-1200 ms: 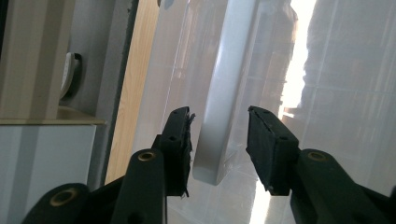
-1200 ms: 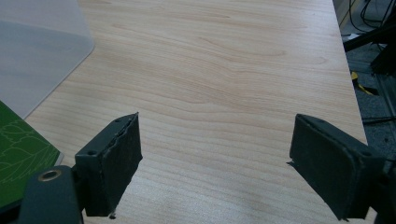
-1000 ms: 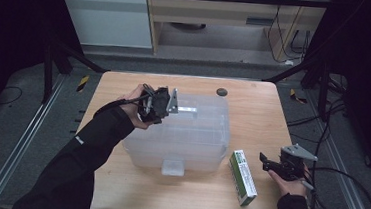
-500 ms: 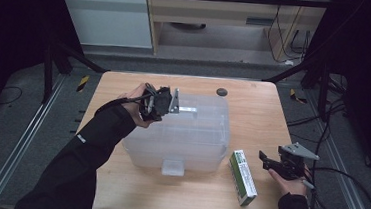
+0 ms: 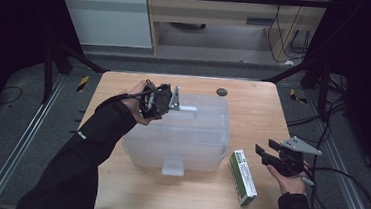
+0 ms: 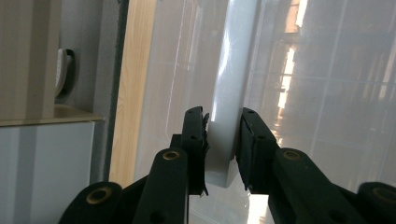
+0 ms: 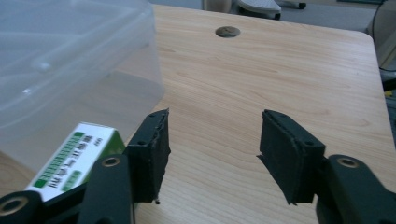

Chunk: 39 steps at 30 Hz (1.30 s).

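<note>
A clear plastic bin (image 5: pixel 181 134) with its lid on stands in the middle of the table. At its back left corner my left gripper (image 5: pixel 176 106) is shut on the lid's pale handle bar (image 6: pixel 229 93); both pads (image 6: pixel 198 135) press on it after the jaws have just been closing. A green and white carton (image 5: pixel 242 176) lies flat to the right of the bin. My right gripper (image 5: pixel 266 150) hovers just right of the carton (image 7: pixel 74 156). Its jaws have just been closing, and they stand apart with nothing between them (image 7: pixel 212 144).
The wooden table (image 5: pixel 253 110) has a round cable hole (image 5: pixel 221 92) near its back edge. Bare wood lies to the right of the bin (image 7: pixel 60 56). Cables trail off the right side, and cabinets stand beyond the table.
My right gripper has lifted a little off the table and its jaws have narrowed. The left gripper stays at the bin's handle.
</note>
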{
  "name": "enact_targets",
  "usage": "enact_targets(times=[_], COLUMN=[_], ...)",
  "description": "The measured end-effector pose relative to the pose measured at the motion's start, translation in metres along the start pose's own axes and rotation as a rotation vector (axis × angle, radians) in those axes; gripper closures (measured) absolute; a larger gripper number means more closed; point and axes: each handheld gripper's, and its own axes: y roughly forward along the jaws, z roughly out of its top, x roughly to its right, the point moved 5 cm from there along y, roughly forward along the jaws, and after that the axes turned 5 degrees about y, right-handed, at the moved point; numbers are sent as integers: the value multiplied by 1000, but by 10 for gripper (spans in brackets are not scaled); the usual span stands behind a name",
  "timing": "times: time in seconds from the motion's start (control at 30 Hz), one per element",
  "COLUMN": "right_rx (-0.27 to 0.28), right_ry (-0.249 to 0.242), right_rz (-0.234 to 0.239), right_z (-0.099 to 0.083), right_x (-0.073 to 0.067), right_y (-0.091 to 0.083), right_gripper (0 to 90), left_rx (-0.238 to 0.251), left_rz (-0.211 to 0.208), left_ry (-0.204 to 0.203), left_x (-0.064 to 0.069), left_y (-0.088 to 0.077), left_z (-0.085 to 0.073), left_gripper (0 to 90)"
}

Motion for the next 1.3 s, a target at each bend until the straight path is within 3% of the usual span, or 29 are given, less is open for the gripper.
enact_targets(times=[0.67,1.17,1.3], right_rx=[-17,-16,-21], right_ry=[-66,-102,-102], right_rz=[81,137,170], right_z=[15,27,29], right_x=[-25,-43,-49], right_y=[-4,-3,-2], right_gripper=[626,697,762], left_rx=[-7,1,5], left_rz=[-27,-7,-2], left_ry=[3,-17,-28], left_x=[-5,-17,-21], left_y=[0,-2,-3], left_z=[1,1,1], left_gripper=[740,731,726])
